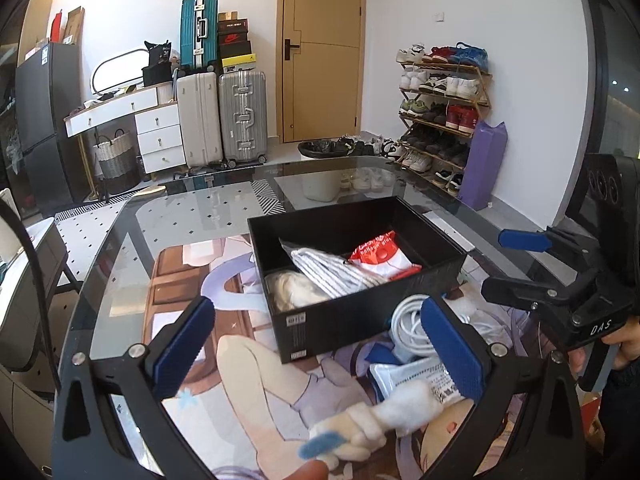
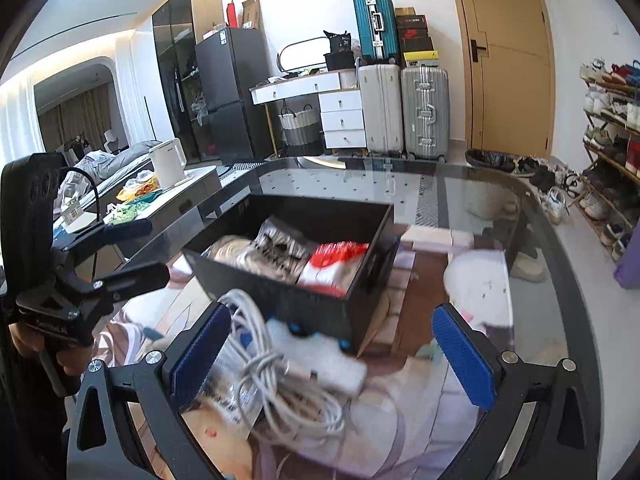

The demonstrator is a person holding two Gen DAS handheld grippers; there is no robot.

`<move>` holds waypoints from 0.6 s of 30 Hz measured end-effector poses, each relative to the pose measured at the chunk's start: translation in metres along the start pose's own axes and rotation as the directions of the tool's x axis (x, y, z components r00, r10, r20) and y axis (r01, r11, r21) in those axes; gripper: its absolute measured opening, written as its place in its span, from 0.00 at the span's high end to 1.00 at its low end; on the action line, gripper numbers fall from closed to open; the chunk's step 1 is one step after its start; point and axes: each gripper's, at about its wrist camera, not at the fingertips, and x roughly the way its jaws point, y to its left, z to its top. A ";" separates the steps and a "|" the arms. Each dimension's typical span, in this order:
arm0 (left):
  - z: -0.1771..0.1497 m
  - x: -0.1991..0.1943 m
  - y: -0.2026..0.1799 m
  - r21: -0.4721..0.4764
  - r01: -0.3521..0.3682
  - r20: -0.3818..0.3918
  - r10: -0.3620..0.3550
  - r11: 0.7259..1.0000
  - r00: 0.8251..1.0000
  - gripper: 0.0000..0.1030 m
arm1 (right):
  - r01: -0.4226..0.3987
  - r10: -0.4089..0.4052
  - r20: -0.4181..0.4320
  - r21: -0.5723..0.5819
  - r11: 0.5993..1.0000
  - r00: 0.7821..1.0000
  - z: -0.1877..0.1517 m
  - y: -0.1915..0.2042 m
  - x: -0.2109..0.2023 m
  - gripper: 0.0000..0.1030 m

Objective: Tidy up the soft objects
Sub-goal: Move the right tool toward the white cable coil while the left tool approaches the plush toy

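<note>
A black box (image 1: 372, 312) (image 2: 320, 304) sits on the printed mat and holds a cream fluffy item (image 1: 292, 288), a striped grey-white pack (image 1: 336, 272) and a red-white pack (image 1: 380, 256) (image 2: 336, 264). My left gripper (image 1: 320, 344) is open and empty, in front of the box. A white plush toy (image 1: 384, 416) and a plastic pouch (image 1: 420, 376) lie between its fingers, nearer the right one. My right gripper (image 2: 332, 352) is open above a coiled white cable (image 2: 280, 380) (image 1: 408, 320) and a white block (image 2: 320, 356). The right gripper also shows in the left wrist view (image 1: 516, 260).
The mat lies on a glass table (image 1: 200, 216) (image 2: 480, 184). A round white plush object (image 2: 480, 280) lies right of the box. Suitcases (image 1: 224, 116), a shoe rack (image 1: 440, 112) and a door stand behind. The left gripper shows at the left of the right wrist view (image 2: 132, 248).
</note>
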 end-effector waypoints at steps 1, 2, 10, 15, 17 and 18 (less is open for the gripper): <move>-0.001 -0.001 0.000 -0.001 -0.005 -0.001 0.005 1.000 1.000 0.00 | -0.001 0.001 -0.010 0.001 1.000 1.000 -0.002 0.001 0.000 0.01; -0.004 -0.003 0.001 -0.006 -0.007 -0.003 0.007 1.000 1.000 0.00 | 0.002 -0.002 -0.016 -0.002 1.000 1.000 -0.005 0.002 -0.001 0.01; -0.026 -0.003 0.004 -0.031 -0.025 -0.048 0.023 0.999 0.999 0.00 | 0.017 -0.016 -0.064 0.014 1.000 0.998 -0.022 0.010 -0.001 0.01; -0.033 -0.006 0.006 -0.028 -0.026 -0.062 0.024 0.999 0.998 0.00 | 0.013 -0.013 -0.096 -0.001 1.000 0.995 -0.028 0.016 0.004 0.01; -0.034 -0.006 0.007 -0.027 -0.029 -0.063 0.027 0.999 0.998 0.00 | 0.009 -0.009 -0.105 -0.002 1.000 0.994 -0.029 0.017 0.006 0.01; -0.034 -0.006 0.007 -0.027 -0.028 -0.063 0.027 0.999 0.998 0.00 | 0.006 -0.005 -0.110 0.001 1.000 0.994 -0.030 0.017 0.006 0.01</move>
